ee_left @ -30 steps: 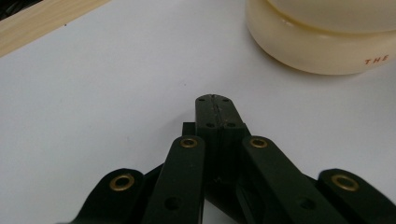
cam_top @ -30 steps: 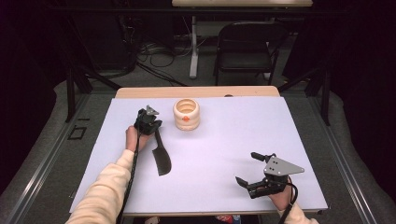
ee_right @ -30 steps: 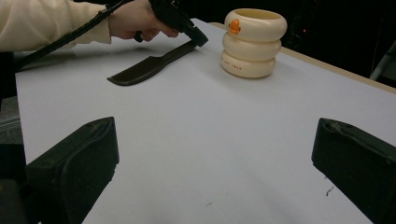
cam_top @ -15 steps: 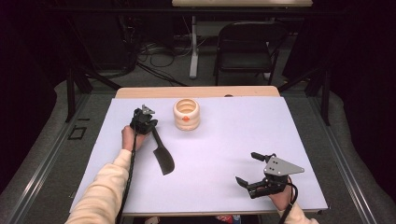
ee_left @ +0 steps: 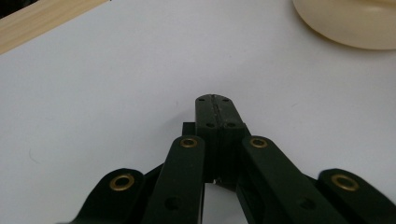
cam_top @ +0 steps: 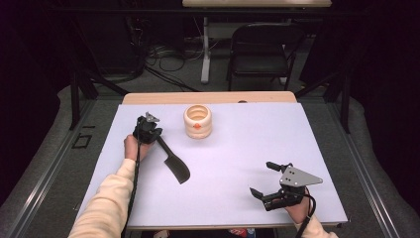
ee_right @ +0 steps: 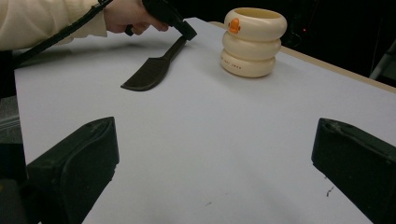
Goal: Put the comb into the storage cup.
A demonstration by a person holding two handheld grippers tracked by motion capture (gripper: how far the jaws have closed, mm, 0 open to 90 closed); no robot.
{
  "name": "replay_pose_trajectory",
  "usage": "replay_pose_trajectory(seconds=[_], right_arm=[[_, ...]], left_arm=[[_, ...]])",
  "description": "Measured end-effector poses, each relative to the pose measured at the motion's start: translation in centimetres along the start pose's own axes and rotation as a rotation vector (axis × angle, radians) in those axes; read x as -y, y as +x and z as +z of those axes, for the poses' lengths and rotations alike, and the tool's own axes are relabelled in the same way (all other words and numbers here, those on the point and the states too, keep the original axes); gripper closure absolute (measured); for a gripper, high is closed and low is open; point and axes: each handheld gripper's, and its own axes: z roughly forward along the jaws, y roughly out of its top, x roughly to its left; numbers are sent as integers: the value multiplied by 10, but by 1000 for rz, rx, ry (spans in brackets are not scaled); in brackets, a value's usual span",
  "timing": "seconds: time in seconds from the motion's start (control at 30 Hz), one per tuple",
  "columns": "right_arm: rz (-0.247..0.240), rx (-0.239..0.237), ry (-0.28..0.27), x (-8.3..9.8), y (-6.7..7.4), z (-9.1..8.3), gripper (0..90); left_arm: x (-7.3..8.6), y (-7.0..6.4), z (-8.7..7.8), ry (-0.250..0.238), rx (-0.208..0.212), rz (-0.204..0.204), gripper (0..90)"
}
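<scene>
A black spatula (cam_top: 174, 166) (ee_right: 147, 74) lies with its blade on the white sheet and its handle rising toward my left gripper (cam_top: 153, 136) (ee_left: 215, 100) (ee_right: 187, 33). That gripper is shut on the handle's end, its pads pressed together. A cream ribbed holder (cam_top: 197, 121) (ee_right: 254, 42) (ee_left: 355, 23) with an orange mark stands upright just right of it, apart from both. My right gripper (cam_top: 261, 177) (ee_right: 215, 158) rests open near the front right of the table, nothing between its jaws.
The white sheet (cam_top: 237, 148) covers a wooden table whose bare back edge (cam_top: 208, 97) shows behind the holder. A dark chair (cam_top: 265, 44) and floor cables stand beyond the table. A cream sleeve (cam_top: 106, 198) reaches in at the front left.
My left gripper has shifted slightly left with the spatula's handle, so the spatula has swung a little. The right gripper and the holder have stayed put.
</scene>
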Motion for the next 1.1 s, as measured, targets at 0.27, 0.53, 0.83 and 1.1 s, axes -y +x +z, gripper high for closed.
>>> replay_pose_trajectory(seconds=[0.27, 0.53, 0.83, 1.1], right_arm=[[0, -2, -1, 0, 0, 0, 1], [-2, -1, 0, 0, 0, 0, 1], [-1, -1, 0, 0, 0, 0, 1], [-2, -2, 2, 0, 0, 0, 2]], left_arm=[[6, 1, -7, 10, -11, 3, 900], [12, 5, -14, 30, 0, -7, 900], [18, 4, -18, 59, 14, 2, 900], [23, 1, -24, 70, 23, 8, 900]])
